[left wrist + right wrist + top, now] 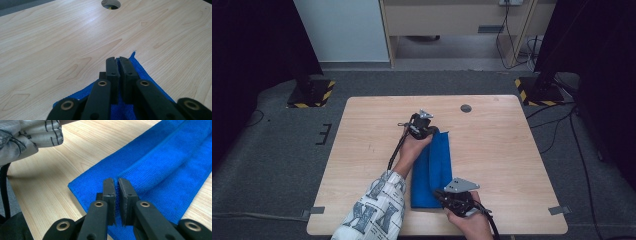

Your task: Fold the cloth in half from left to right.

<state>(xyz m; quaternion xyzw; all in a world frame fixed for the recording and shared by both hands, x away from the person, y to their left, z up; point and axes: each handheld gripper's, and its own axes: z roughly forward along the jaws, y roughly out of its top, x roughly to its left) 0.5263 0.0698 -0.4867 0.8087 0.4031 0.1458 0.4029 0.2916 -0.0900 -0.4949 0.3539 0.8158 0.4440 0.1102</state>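
On table (492, 140), folded blue towel (432, 170) — hole (111, 4) ahead

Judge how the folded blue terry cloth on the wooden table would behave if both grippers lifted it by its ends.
The folded blue terry cloth lies flat with a soft rolled fold, so it would probably sag floppily between the left gripper and right gripper. Its fuzzy pile suggests it is unlikely to slip from the pads. It looks thin, so likely light.
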